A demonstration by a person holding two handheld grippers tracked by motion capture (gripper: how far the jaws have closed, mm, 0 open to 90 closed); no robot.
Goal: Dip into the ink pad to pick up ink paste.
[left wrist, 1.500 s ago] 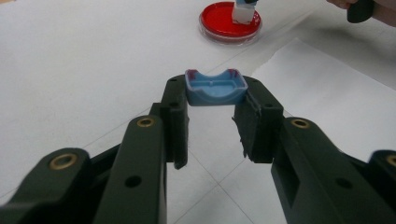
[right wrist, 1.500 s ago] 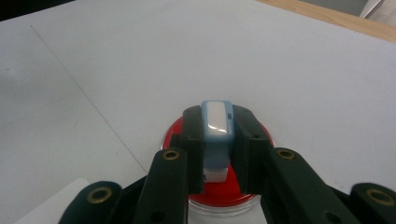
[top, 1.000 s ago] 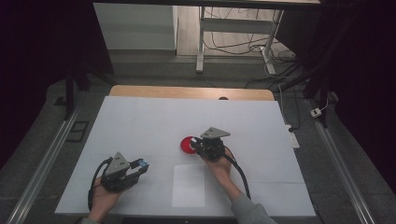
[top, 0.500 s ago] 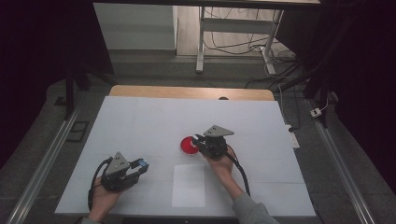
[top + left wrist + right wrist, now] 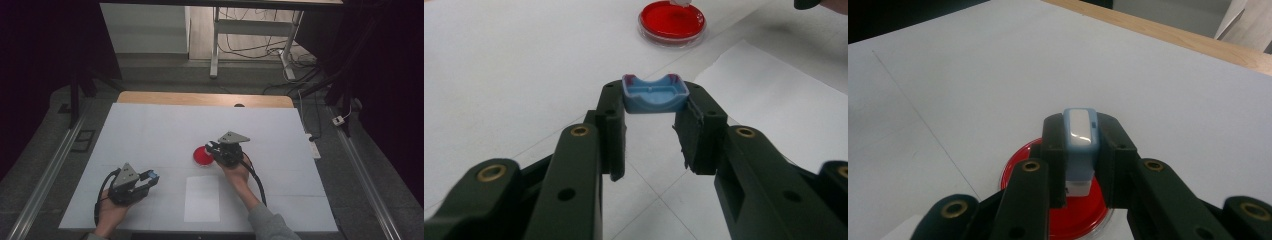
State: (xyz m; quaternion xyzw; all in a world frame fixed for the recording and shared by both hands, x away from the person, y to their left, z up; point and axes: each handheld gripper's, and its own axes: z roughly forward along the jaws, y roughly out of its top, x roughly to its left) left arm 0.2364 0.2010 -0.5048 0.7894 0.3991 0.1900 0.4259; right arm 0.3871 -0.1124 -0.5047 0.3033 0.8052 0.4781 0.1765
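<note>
My right claw (image 5: 1079, 165) is clamped on a small blue-and-white stamp-like piece (image 5: 1079, 145), held upright right above the red dish (image 5: 202, 155), which sits near the middle of the white desk (image 5: 150, 130). In the right claw's own view the red dish (image 5: 1058, 215) lies just under and behind my jaws, so I judge I am bringing the piece's lower end down toward the red surface; whether it touches yet I cannot tell.

My left claw (image 5: 655, 117) rests lower left on the desk, well apart from the dish, and grips a shallow blue cap (image 5: 655, 93) by its two ends, hollow side facing the camera. From the left claw's view the dish (image 5: 671, 21) is far ahead, past a sheet of paper (image 5: 774, 100) lying flat on the desk.

The step in hand looks like pressing the piece to the dish. Next I would need a straight, gentle drop onto the red, kept level, then a clean lift toward the paper (image 5: 202, 198) without dragging.
</note>
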